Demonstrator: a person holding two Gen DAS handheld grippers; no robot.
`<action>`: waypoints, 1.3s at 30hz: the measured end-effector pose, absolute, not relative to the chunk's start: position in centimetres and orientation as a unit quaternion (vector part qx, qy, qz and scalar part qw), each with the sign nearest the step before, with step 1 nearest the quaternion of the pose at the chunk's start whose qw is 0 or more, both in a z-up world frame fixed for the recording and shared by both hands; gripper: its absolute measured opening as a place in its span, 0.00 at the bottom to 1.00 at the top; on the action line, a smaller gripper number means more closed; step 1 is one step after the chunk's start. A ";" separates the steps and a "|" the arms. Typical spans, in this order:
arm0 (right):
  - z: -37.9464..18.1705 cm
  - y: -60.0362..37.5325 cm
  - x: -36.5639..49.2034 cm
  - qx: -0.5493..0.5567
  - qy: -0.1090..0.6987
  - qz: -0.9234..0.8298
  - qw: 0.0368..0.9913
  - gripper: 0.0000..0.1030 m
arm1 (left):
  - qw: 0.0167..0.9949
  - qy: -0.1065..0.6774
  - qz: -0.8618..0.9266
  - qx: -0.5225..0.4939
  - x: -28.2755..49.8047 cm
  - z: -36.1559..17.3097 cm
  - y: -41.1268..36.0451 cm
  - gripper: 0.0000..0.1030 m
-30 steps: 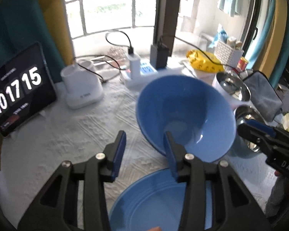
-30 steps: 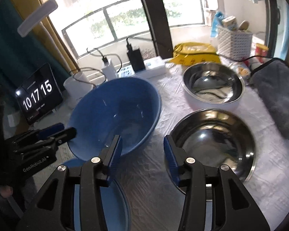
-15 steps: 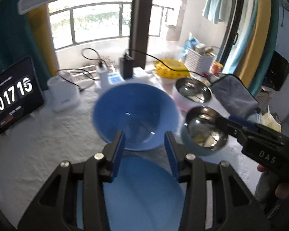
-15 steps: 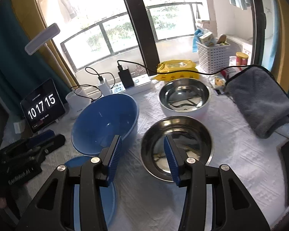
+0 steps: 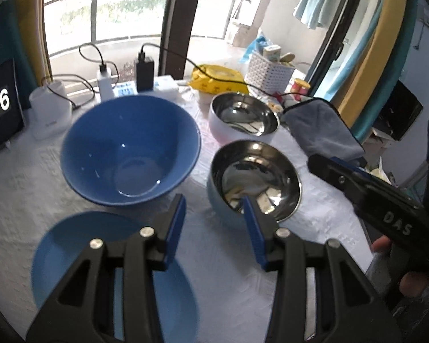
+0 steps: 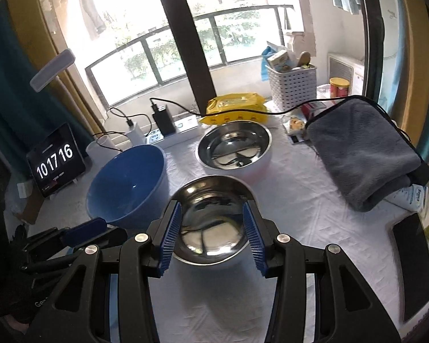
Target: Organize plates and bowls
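Observation:
A big blue bowl stands upright on the white tablecloth, also in the right wrist view. A blue plate lies in front of it. A steel bowl with a light blue outside sits to the right, also in the right wrist view. A second steel bowl with a white outside stands behind it, also in the right wrist view. My left gripper is open and empty above the table between plate and near steel bowl. My right gripper is open and empty, hovering over the near steel bowl.
A folded grey towel lies at the right. A clock tablet, a white cup, chargers with cables, a yellow pack and a white basket line the back. A dark phone lies at the right edge.
Both grippers have pulled back and risen from the blue bowl. The left gripper has swung right, toward the near steel bowl. The right gripper now sits over the near steel bowl.

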State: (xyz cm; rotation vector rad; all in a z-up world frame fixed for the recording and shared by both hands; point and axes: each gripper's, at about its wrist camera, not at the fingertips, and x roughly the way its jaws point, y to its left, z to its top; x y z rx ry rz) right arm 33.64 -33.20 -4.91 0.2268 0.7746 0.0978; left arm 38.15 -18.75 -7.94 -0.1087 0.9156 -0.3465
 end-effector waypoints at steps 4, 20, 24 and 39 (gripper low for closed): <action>-5.6 -34.3 33.9 0.116 0.378 0.049 0.917 0.46 | 0.877 0.449 -0.161 -0.058 38.8 -9.1 -19.8 0.42; -11.3 -36.6 36.9 0.143 0.427 0.057 0.891 0.46 | 0.858 0.486 -0.153 -0.056 41.3 -12.8 -22.3 0.42; -12.3 -36.7 37.7 0.153 0.437 0.063 0.884 0.46 | 0.854 0.494 -0.153 -0.057 41.8 -13.5 -22.3 0.42; -14.0 -35.8 38.3 0.169 0.457 0.062 0.871 0.33 | 0.868 0.479 -0.126 -0.016 41.2 -13.2 -23.2 0.41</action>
